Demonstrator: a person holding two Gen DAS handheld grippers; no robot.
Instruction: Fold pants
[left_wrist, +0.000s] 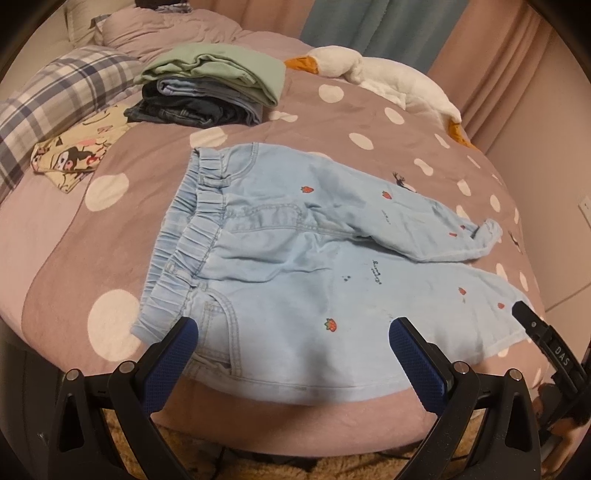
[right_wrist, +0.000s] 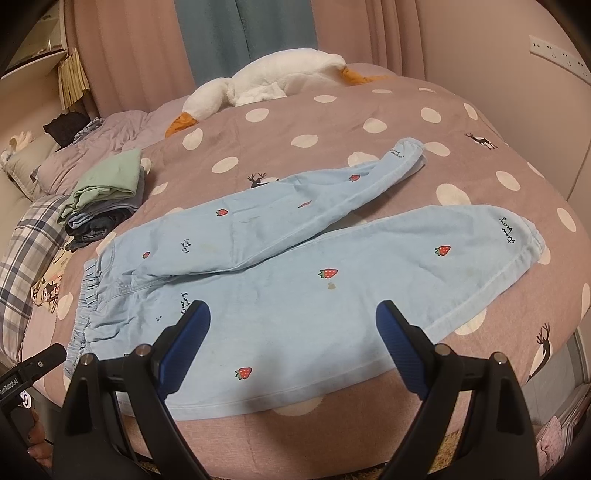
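Light blue pants (left_wrist: 295, 258) with small strawberry prints lie flat on the bed, waistband to the left, both legs spread to the right. They also show in the right wrist view (right_wrist: 295, 266). My left gripper (left_wrist: 293, 332) is open and empty, hovering over the near hip and pocket by the waistband. My right gripper (right_wrist: 293, 317) is open and empty, over the near leg close to the bed's front edge. The far leg's cuff (right_wrist: 404, 151) is bent slightly.
A stack of folded clothes (left_wrist: 210, 88) with a green piece on top sits at the back left. A white goose plush (left_wrist: 373, 77) lies at the far edge. A cartoon-print cloth (left_wrist: 74, 155) and plaid pillow (left_wrist: 55, 96) lie left. The polka-dot duvet (left_wrist: 332, 122) covers the bed.
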